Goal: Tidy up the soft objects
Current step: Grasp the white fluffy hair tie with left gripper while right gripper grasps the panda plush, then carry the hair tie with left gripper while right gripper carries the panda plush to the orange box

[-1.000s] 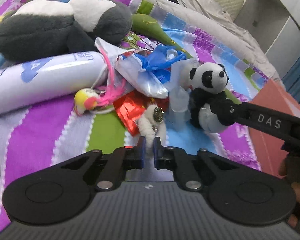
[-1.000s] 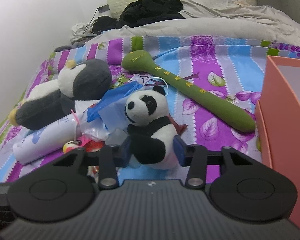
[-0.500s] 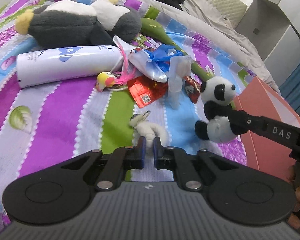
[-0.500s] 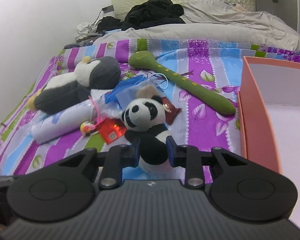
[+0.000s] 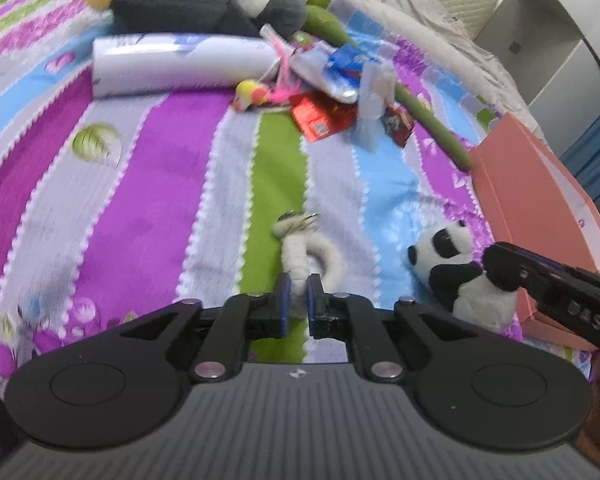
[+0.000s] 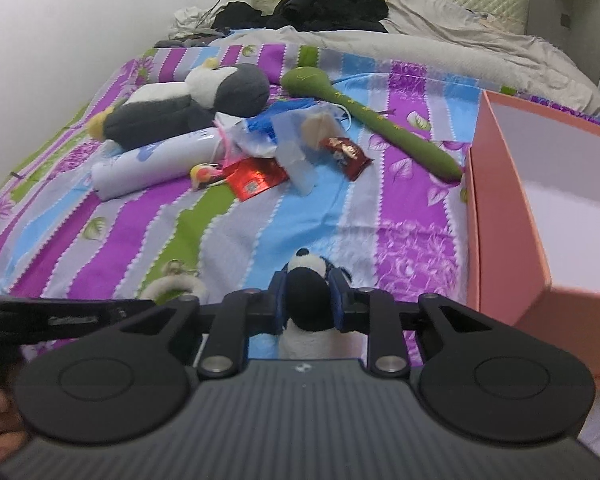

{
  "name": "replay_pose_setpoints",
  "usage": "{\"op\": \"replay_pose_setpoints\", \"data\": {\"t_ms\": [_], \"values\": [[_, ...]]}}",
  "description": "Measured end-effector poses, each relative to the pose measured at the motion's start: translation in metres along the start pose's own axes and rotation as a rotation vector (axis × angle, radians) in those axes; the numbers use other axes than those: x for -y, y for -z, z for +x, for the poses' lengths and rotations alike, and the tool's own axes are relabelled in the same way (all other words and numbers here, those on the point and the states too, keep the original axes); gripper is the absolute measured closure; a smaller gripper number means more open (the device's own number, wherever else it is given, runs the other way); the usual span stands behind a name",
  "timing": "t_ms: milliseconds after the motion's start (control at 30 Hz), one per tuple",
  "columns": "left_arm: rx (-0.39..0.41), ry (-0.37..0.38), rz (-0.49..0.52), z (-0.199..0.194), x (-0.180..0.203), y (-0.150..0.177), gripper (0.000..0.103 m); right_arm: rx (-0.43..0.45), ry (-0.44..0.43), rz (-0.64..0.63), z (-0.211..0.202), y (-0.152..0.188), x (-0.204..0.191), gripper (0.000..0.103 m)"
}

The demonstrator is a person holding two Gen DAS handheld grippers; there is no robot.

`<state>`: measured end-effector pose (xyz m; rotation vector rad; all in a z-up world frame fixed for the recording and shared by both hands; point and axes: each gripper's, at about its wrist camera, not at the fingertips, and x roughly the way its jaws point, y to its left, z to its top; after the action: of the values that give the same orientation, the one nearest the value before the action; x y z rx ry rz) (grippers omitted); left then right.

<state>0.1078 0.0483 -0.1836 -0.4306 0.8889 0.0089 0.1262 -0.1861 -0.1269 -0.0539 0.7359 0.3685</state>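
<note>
Right gripper [image 6: 308, 300] has its jaws closing on the little panda plush [image 6: 306, 292], right next to the pink box [image 6: 512, 216]. Left gripper [image 5: 296, 300] is clenched on a white fuzzy keychain toy [image 5: 300, 256] over the striped bed [image 5: 148, 184].

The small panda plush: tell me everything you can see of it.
The small panda plush is a fuzzy black-and-white toy with a white head, black ears and eye patches, black arms and a white belly. It sits clamped at its dark middle in the right tool, whose jaws are closing on it. It is held above the striped bedspread, close beside the pink box, head pointing away from the tool.
</note>
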Motion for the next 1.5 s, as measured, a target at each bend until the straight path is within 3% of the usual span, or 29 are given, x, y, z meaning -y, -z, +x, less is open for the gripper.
{"op": "replay_pose_setpoints", "data": {"t_ms": [67,133,200,233,300,467,667,733,967,1167,1333,1500], "values": [[-0.012,0.002,-0.018,0.002,-0.005,0.001,0.089,0.006,-0.023,0.024,-0.006,0.001,0.002,0.073],[-0.024,-0.001,-0.024,0.004,-0.006,-0.003,0.067,0.009,-0.026,0.059,-0.011,-0.001,0.008,0.058],[-0.018,-0.003,-0.023,0.004,-0.006,-0.005,0.049,0.025,-0.010,0.083,-0.015,-0.002,0.014,0.050],[-0.011,-0.004,-0.019,0.003,-0.005,-0.006,0.046,0.031,-0.011,0.090,-0.017,-0.001,0.016,0.046],[-0.001,-0.003,-0.006,0.004,-0.002,-0.006,0.046,0.031,-0.008,0.099,-0.017,0.000,0.019,0.039],[0.009,0.003,0.041,0.010,0.009,-0.001,0.046,0.008,0.053,0.027,-0.013,0.009,0.017,0.039],[0.045,-0.025,0.104,0.019,0.016,0.003,0.043,-0.032,0.133,0.030,0.000,0.018,0.024,0.037],[0.058,-0.036,0.135,0.021,0.020,0.005,0.043,-0.059,0.158,0.030,0.005,0.021,0.027,0.037],[0.082,-0.091,0.254,0.026,0.032,0.014,0.046,-0.110,0.098,0.065,0.020,0.035,0.027,0.039],[0.110,-0.155,0.343,0.031,0.039,0.021,0.062,-0.100,0.081,0.130,0.027,0.035,0.032,0.041],[0.141,-0.207,0.420,0.035,0.047,0.027,0.085,-0.094,0.075,0.147,0.029,0.036,0.034,0.048],[0.135,-0.193,0.381,0.032,0.047,0.023,0.091,-0.095,0.069,0.135,0.024,0.033,0.032,0.051]]}}
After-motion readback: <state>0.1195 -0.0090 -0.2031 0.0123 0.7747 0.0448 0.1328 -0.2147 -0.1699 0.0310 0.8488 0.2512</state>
